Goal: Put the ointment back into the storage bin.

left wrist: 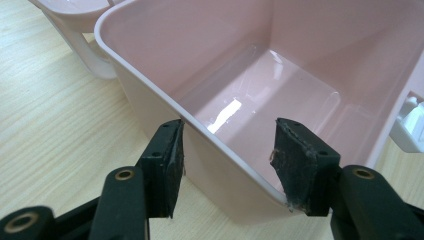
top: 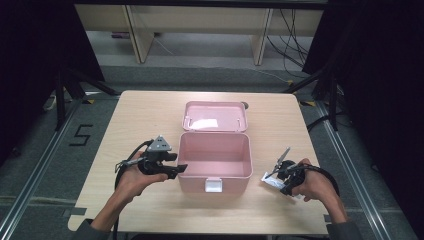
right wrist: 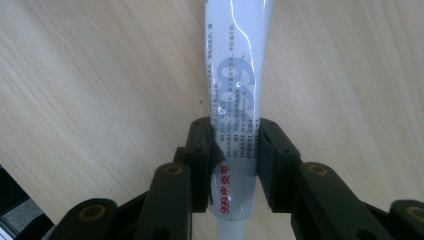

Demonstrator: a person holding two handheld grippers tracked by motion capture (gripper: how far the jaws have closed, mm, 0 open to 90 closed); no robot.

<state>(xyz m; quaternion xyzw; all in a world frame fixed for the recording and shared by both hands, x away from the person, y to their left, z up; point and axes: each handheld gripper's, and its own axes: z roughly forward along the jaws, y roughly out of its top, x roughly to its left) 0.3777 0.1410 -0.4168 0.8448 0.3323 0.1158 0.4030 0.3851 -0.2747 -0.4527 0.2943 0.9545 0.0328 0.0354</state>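
Ointment tube [right wrist: 235, 100], white with "999" printed on it, is clamped across its middle by the right tool [right wrist: 235, 155], low over the tabletop [top: 140, 115] just right of the pink box [top: 215, 160]. The box stands empty, its lid [top: 215, 116] laid back. The left tool [left wrist: 227, 165] is spread wide astride the box's near-left wall, gripping nothing. That wall is probably best steadied first, then the tube carried over the rim and lowered flat.

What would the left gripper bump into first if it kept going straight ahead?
Most likely the pink box. The left gripper is open, its fingers straddling the box's near side wall, so that wall's rim comes first, though depth is hard to judge.
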